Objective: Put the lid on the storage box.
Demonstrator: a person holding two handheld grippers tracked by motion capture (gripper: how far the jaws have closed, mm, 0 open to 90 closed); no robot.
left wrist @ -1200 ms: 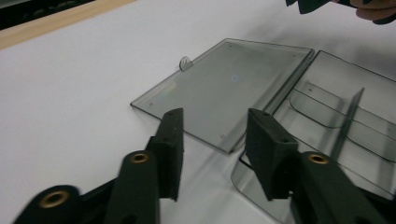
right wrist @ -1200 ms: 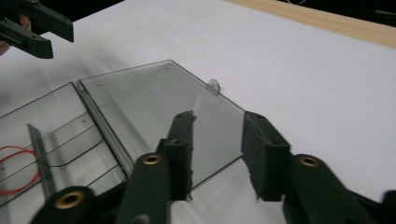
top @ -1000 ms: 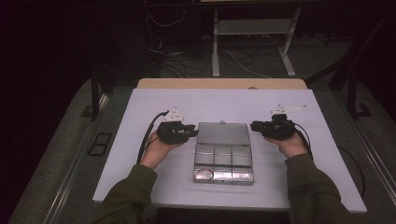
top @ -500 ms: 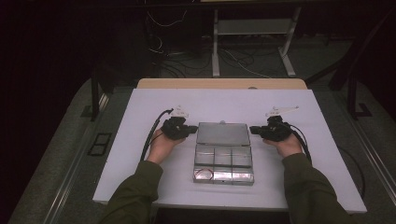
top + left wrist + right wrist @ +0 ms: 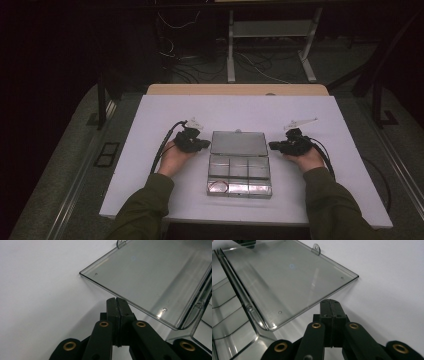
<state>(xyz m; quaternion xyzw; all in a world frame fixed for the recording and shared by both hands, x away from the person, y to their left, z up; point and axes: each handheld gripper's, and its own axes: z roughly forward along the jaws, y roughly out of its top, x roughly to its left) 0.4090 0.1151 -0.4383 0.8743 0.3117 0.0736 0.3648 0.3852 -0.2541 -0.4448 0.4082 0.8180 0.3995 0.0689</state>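
On the white table (image 5: 150, 150) the clear box (image 5: 240, 172) sits mid-table with its lid (image 5: 238, 143) open; both grippers, left (image 5: 200, 144) and right (image 5: 276, 146), have drawn back from the lid edges, jaws pressed together, empty, so opening seems finished

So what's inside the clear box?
The box is open, lid back. A round ring-like item lies in the near left compartment; the others look empty, though glare hides detail.

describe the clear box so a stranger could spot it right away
On the white table, look at the middle, between the person's two hands. There lies a see-through plastic box split into small compartments, its flat lid swung open away from the person. Nothing else on the table is transparent.
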